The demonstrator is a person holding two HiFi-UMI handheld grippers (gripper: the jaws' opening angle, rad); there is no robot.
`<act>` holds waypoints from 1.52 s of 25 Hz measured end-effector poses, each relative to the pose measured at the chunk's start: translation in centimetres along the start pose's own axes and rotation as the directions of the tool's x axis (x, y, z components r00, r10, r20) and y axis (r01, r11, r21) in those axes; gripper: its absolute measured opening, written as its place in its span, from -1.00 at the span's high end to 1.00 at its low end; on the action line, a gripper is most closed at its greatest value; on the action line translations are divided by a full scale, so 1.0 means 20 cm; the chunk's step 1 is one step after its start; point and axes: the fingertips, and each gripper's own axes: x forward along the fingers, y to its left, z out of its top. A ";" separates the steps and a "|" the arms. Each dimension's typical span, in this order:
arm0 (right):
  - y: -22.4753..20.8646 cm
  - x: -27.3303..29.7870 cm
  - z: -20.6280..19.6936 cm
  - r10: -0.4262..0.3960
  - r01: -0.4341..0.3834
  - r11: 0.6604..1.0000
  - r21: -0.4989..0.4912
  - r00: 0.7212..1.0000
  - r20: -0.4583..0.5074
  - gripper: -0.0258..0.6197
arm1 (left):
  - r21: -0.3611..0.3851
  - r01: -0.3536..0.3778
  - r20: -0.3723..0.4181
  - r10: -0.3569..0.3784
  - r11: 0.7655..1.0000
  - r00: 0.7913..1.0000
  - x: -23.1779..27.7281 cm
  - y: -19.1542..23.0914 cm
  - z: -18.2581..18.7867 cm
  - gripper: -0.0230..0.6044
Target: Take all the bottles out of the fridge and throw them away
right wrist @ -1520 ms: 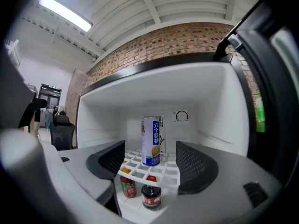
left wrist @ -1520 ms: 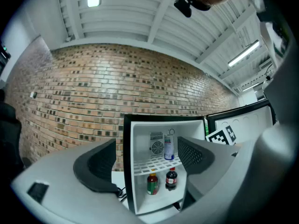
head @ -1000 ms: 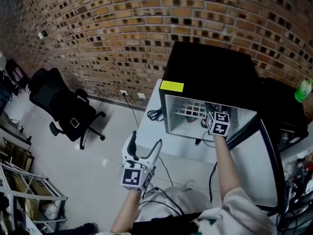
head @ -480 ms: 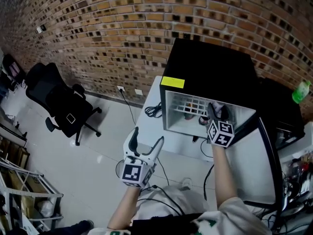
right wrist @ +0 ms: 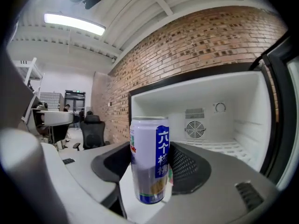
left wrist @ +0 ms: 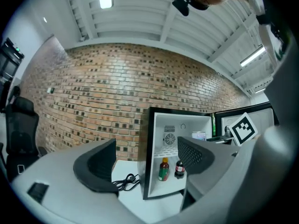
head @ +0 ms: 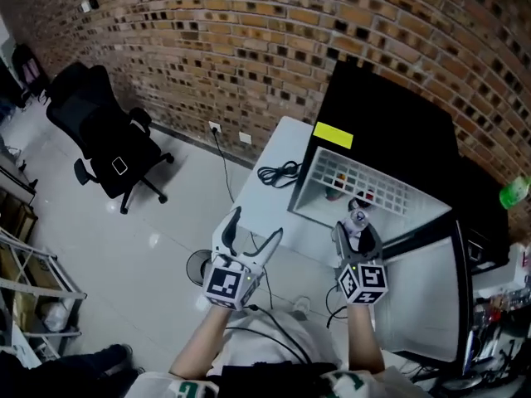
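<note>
Can (right wrist: pixel 149 160), white with a blue label, upright, clamped between the right gripper (head: pixel 358 237) pads, just outside the open front of the mini fridge (head: pixel 390 131). Two bottles stand side by side on the fridge floor: orange-capped bottle (left wrist: pixel 163 169) and dark cola bottle (left wrist: pixel 179 169). Left gripper (left wrist: pixel 147 160) jaws spread wide with nothing between them, held in front of the fridge, off its left corner. Fridge door (head: pixel 427 293) swung open on the fridge's right. Black cable (head: pixel 278 174) on the white table (head: pixel 261 210) beside the fridge's left wall. Office chair (head: pixel 104 152) well left of the fridge, brick wall (head: pixel 207 48) behind it.
</note>
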 end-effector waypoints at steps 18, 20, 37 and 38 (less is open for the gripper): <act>1.75 0.42 -1.49 0.599 -0.717 0.697 0.028 0.560 -0.572 0.10 | -0.122 -0.493 -0.246 0.455 0.862 0.856 -1.10 0.97 -1.04 -0.32; 1.88 0.46 -1.80 0.593 -0.757 0.653 0.037 0.480 -0.647 0.10 | -0.152 -0.541 -0.298 0.484 0.827 0.823 -1.21 1.05 -1.27 -0.32; 2.50 0.92 -4.21 0.251 -0.888 0.460 -0.003 0.134 -0.959 0.10 | -0.244 -0.690 -0.504 0.519 0.682 0.691 -1.65 1.42 -2.97 -0.31; 2.49 0.92 -4.27 0.229 -0.882 0.472 0.002 0.120 -0.966 0.10 | -0.244 -0.696 -0.508 0.522 0.675 0.685 -1.66 1.42 -2.99 -0.31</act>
